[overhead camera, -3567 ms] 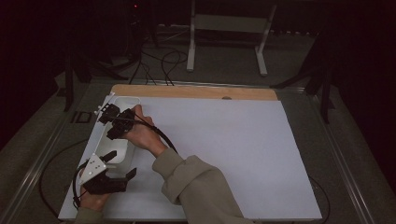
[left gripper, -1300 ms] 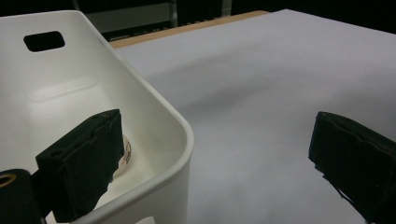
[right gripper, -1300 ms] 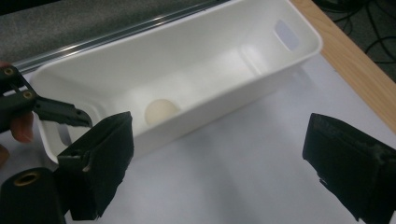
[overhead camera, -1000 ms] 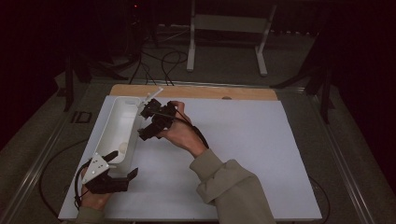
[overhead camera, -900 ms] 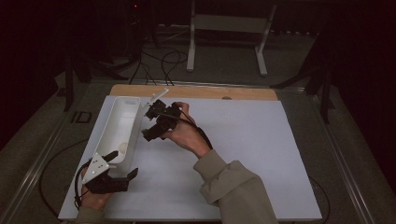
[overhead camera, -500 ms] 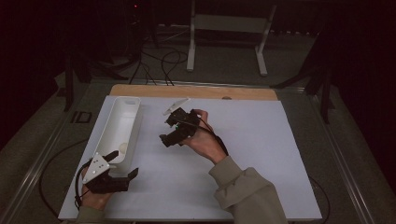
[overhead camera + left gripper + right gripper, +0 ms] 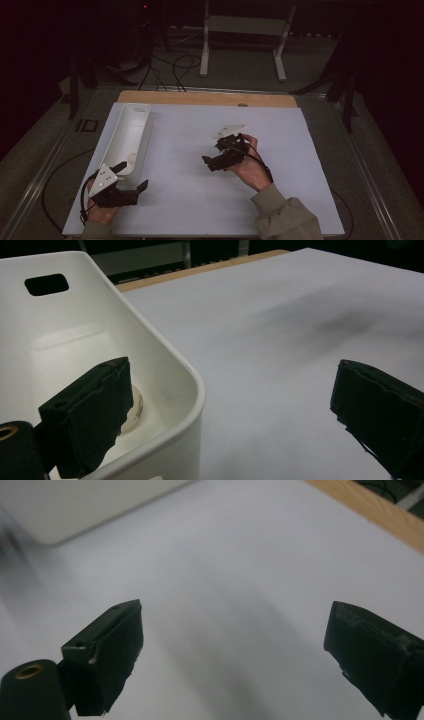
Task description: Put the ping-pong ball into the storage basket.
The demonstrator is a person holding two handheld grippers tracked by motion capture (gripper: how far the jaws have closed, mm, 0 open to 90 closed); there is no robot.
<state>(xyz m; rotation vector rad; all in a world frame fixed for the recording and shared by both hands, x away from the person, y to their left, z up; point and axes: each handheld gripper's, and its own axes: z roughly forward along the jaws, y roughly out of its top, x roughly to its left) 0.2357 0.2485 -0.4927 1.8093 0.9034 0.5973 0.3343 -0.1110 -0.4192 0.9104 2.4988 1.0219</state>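
Since the earlier frames the right gripper [image 7: 214,161] has drawn back from the white bin [image 7: 126,131] to mid-table, jaws spread and empty. The left gripper [image 7: 131,176], also spread wide, straddles the bin's near corner. Its own view reveals a small round pale disc [image 7: 134,407] on the bin floor, its faint print unreadable.

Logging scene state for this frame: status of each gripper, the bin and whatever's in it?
left gripper: open, near end wall of the bin between its fingers, nothing clamped.
right gripper: open, holds nothing, over bare table mid-surface.
white bin: upright, lying lengthwise along the table's left edge.
small round object: lying flat on the bin floor at the near end.
table: covered by white sheet.
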